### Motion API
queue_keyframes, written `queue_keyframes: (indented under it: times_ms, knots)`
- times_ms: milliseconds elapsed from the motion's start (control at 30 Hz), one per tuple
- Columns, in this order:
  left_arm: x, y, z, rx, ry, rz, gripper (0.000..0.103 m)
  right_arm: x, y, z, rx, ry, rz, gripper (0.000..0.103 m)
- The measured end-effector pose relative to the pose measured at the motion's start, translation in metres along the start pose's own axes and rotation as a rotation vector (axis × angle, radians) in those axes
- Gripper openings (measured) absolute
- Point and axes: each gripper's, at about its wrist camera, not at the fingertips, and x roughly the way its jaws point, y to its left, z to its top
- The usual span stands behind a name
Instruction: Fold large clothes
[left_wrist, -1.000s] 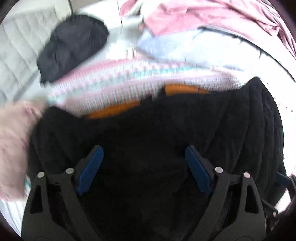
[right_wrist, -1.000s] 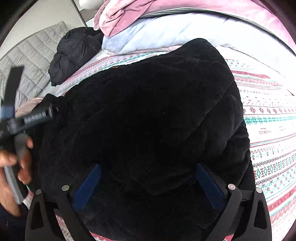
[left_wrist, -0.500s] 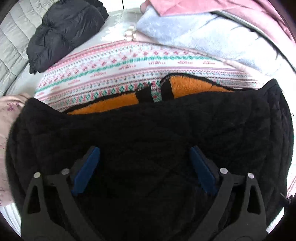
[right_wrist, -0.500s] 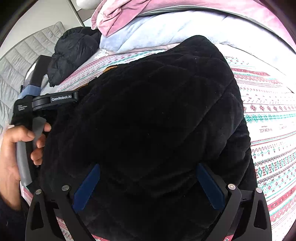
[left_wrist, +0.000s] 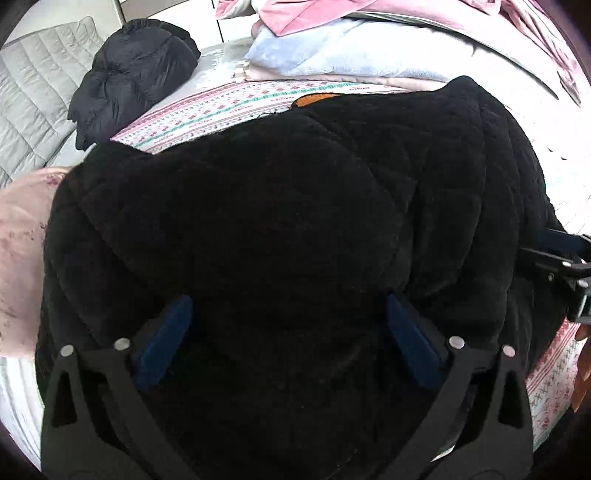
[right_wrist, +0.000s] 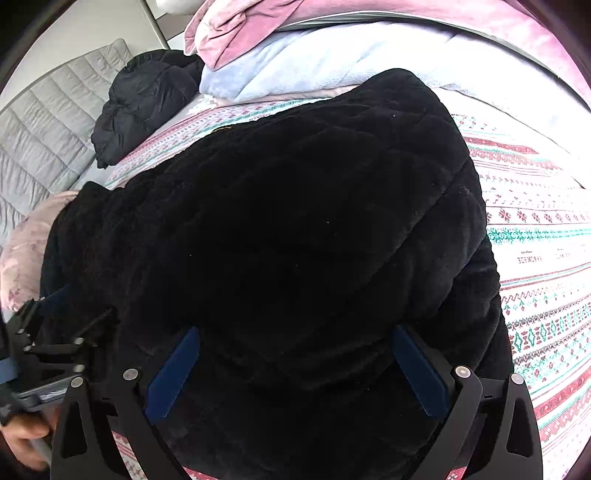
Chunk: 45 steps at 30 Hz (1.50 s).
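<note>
A large black quilted fleece jacket lies folded over on the patterned bedspread; a sliver of its orange lining shows at the far edge. It also fills the right wrist view. My left gripper is open, its blue pads wide apart just above the jacket's near part. My right gripper is open too, over the near edge of the jacket. Each gripper shows at the side of the other's view: the right one, the left one.
A black puffer jacket lies bundled at the back left by a grey quilted headboard. Light blue and pink blankets are piled at the back. A pale pink garment lies at the left.
The jacket's top half has come down over the orange lining, which is now almost hidden. My left gripper has pulled back toward the near edge. The right gripper has barely moved.
</note>
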Motion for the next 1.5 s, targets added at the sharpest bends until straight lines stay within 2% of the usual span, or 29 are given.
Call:
queue_keyframes:
  times_ms: [67, 133, 233, 333, 467, 533, 633, 733, 900, 967, 1033, 1100, 1167, 1200, 1267, 1300, 1500]
  knots:
    - [-0.004, -0.002, 0.003, -0.006, 0.004, 0.012, 0.103, -0.007, -0.004, -0.003, 0.030, -0.010, 0.025, 0.103]
    - [-0.006, -0.002, 0.000, -0.001, -0.021, 0.007, 0.103, -0.023, -0.015, -0.012, 0.091, -0.035, 0.088, 0.103]
    - [-0.009, 0.000, -0.002, -0.003, -0.035, -0.005, 0.103, -0.045, -0.040, -0.038, 0.211, -0.089, 0.164, 0.103]
    - [-0.018, 0.004, -0.006, -0.021, -0.034, -0.008, 0.103, -0.056, -0.076, -0.078, 0.380, -0.121, 0.268, 0.103]
    - [-0.033, -0.002, -0.019, 0.006, -0.053, 0.019, 0.102, -0.040, -0.126, -0.125, 0.675, -0.082, 0.406, 0.103]
    - [-0.037, -0.005, -0.026, 0.017, -0.065, 0.028, 0.102, -0.037, -0.141, -0.134, 0.759, -0.129, 0.468, 0.103]
    - [-0.036, -0.007, -0.033, 0.009, -0.072, 0.039, 0.102, -0.042, -0.138, -0.126, 0.746, -0.213, 0.488, 0.103]
    - [-0.029, -0.008, -0.033, 0.001, -0.061, 0.049, 0.102, -0.027, -0.127, -0.118, 0.761, -0.237, 0.514, 0.103]
    - [-0.027, -0.009, -0.036, 0.000, -0.070, 0.053, 0.103, -0.020, -0.101, -0.109, 0.716, -0.319, 0.395, 0.103]
    - [-0.027, -0.008, -0.037, 0.001, -0.071, 0.050, 0.103, -0.019, -0.096, -0.108, 0.729, -0.367, 0.384, 0.103]
    - [-0.027, -0.007, -0.037, -0.003, -0.069, 0.046, 0.103, -0.022, -0.101, -0.114, 0.768, -0.404, 0.422, 0.103]
    - [-0.028, -0.007, -0.037, -0.003, -0.070, 0.046, 0.103, -0.029, -0.104, -0.116, 0.818, -0.439, 0.500, 0.103]
    - [-0.028, -0.006, -0.036, -0.005, -0.069, 0.039, 0.103, -0.039, -0.105, -0.114, 0.806, -0.483, 0.544, 0.103]
    - [-0.028, -0.006, -0.036, -0.009, -0.068, 0.034, 0.103, -0.039, -0.105, -0.112, 0.787, -0.486, 0.537, 0.103]
    - [-0.028, -0.006, -0.037, -0.010, -0.064, 0.031, 0.103, -0.022, -0.106, -0.110, 0.797, -0.408, 0.459, 0.103]
    - [-0.028, -0.007, -0.037, -0.008, -0.063, 0.032, 0.103, -0.014, -0.108, -0.112, 0.817, -0.389, 0.449, 0.100]
    - [-0.029, -0.004, -0.038, -0.004, -0.068, 0.023, 0.103, -0.014, -0.109, -0.112, 0.835, -0.419, 0.444, 0.100]
